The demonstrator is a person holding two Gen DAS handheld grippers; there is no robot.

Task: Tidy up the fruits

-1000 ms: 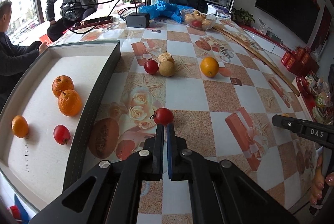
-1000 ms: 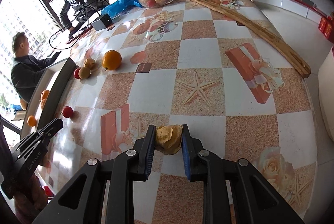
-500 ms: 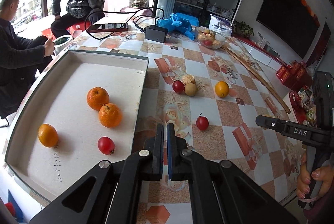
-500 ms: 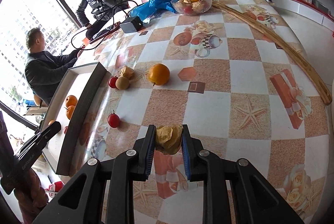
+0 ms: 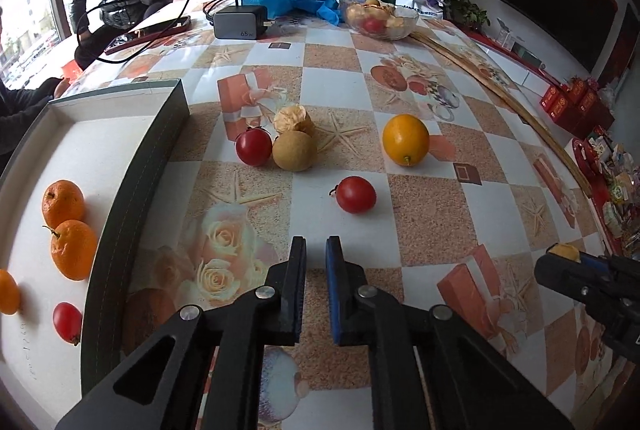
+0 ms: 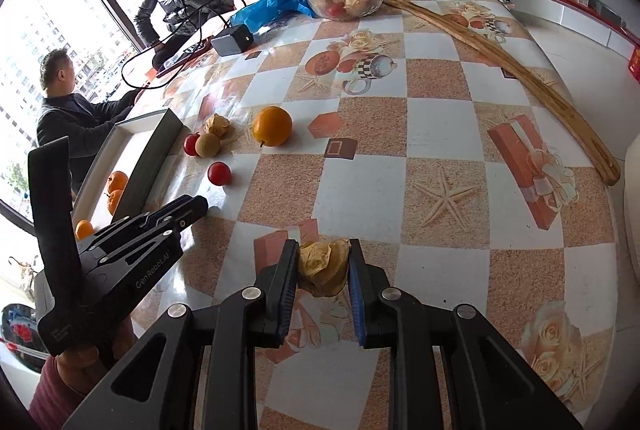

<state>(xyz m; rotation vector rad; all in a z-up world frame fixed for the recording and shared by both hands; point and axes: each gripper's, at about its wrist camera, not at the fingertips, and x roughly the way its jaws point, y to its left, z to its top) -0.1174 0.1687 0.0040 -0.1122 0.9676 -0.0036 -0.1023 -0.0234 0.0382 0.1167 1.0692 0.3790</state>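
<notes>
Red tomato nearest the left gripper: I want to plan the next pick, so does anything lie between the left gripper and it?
Nothing visible does. Only bare tablecloth lies between the left gripper and the red tomato. Its jaws have just been opening, with nothing between them.

Table [image 5: 432, 205], checkered print cloth: tray [image 5: 132, 189] at left edge, two tomatoes [image 5: 356, 194], brown fruit [image 5: 294, 151], orange [image 5: 405, 139], husk [image 5: 291, 118], glass bowl [image 5: 378, 18], charger [image 5: 239, 23], wooden strip [image 6: 520, 77].
</notes>
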